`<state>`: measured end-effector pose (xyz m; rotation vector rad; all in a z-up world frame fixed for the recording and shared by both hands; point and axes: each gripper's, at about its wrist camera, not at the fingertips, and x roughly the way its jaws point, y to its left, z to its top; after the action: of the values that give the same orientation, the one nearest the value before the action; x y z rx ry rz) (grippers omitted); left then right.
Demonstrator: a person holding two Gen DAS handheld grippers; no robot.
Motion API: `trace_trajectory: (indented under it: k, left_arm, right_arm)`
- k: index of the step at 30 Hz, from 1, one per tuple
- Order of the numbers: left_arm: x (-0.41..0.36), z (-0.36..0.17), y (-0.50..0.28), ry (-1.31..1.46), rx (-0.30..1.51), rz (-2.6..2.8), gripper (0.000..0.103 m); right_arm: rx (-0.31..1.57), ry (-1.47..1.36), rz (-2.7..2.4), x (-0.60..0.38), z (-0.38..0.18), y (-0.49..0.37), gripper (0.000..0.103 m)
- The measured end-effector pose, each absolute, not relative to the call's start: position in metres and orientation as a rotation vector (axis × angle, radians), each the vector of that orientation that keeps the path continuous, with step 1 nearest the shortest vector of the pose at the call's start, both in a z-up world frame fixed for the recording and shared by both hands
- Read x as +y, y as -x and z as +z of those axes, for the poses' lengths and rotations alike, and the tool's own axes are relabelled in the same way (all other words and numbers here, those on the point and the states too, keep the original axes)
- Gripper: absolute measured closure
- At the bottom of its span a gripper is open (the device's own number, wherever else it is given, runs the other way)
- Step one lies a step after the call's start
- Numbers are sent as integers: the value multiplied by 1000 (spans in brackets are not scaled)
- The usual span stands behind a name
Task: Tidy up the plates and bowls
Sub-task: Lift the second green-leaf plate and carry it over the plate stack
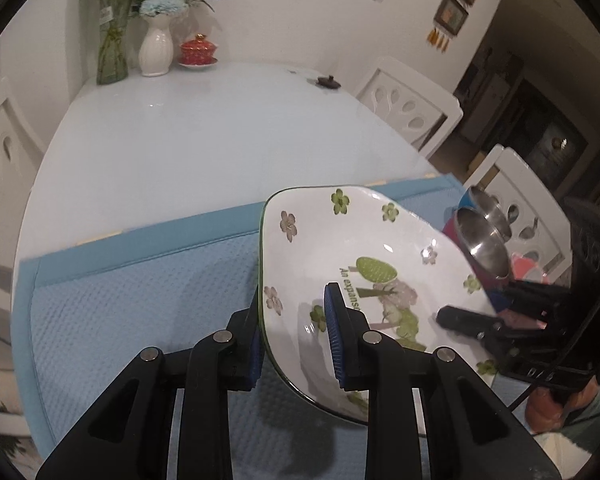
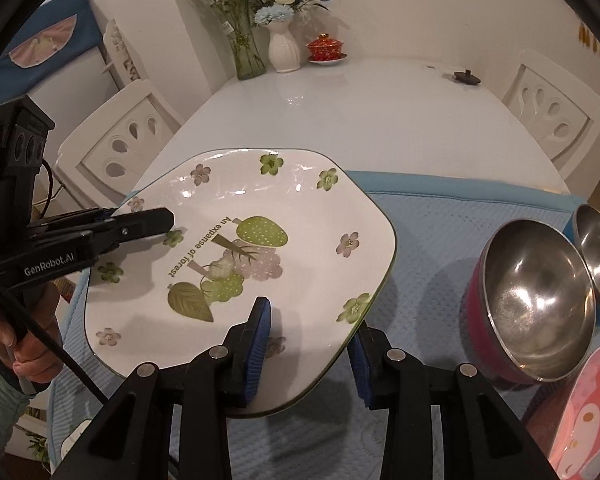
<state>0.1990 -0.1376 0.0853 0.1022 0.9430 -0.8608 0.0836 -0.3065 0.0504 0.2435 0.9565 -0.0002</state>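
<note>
White walls with framed pictures stand behind a long white desk [image 2: 380, 120], and a blue mat [image 1: 140, 300] covers its near end. At the far end sit a glass vase of stems [image 2: 246, 52], a white vase of flowers [image 2: 284, 50] and a red lidded cup [image 2: 326, 48] on its saucer.

Over the mat a white plate [image 2: 292, 216] printed with green and pink flowers is held off the cloth, tilted, by both tools. The left hand-held gripper [image 1: 296, 344] is clamped on the plate's left rim, one blue pad on top and one beneath. The right hand-held gripper [image 2: 310, 354] grips the near right rim the same way, its pads pressing the edge from above and below. A hand [image 2: 28, 344] shows under the left tool.

Right of the plate, on the mat, a steel bowl with a pink outside [image 2: 536, 300] leans on its side, touching a second steel bowl with a blue outside [image 2: 598, 256] just behind it. A pink patterned plate [image 2: 588, 412] lies near the right edge.
</note>
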Motion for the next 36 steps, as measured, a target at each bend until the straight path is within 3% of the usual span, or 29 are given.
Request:
trace_trajectory:
  k: [21, 36]
  left_arm:
    - [-84, 155, -76, -121, 859, -849, 80]
    - [-27, 128, 37, -62, 972, -715, 80]
  right_arm:
    - [878, -147, 89, -263, 125, 26, 67]
    - [986, -164, 205, -216, 103, 140, 67]
